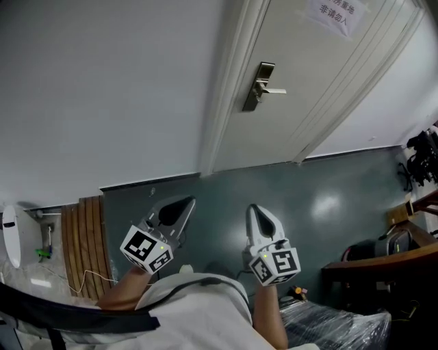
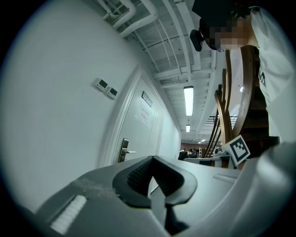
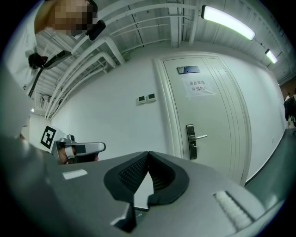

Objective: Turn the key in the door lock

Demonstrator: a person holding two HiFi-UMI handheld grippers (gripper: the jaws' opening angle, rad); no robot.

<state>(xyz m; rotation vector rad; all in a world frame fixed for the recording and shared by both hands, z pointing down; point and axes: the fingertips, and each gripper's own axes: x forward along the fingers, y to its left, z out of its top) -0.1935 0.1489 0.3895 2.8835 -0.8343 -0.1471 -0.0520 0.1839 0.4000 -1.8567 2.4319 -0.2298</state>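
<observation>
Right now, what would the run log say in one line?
phase: facing door | left claw: shut, empty | right claw: shut, empty | door: closed, apart from claws | key: not seen

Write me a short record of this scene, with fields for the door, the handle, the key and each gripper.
door: white door, closed, with a paper notice on it
handle: metal lever handle on a lock plate
key: too small to tell whether one is in the lock
left gripper: shut, empty, apart from the door
right gripper: shut, empty, apart from the door
</observation>
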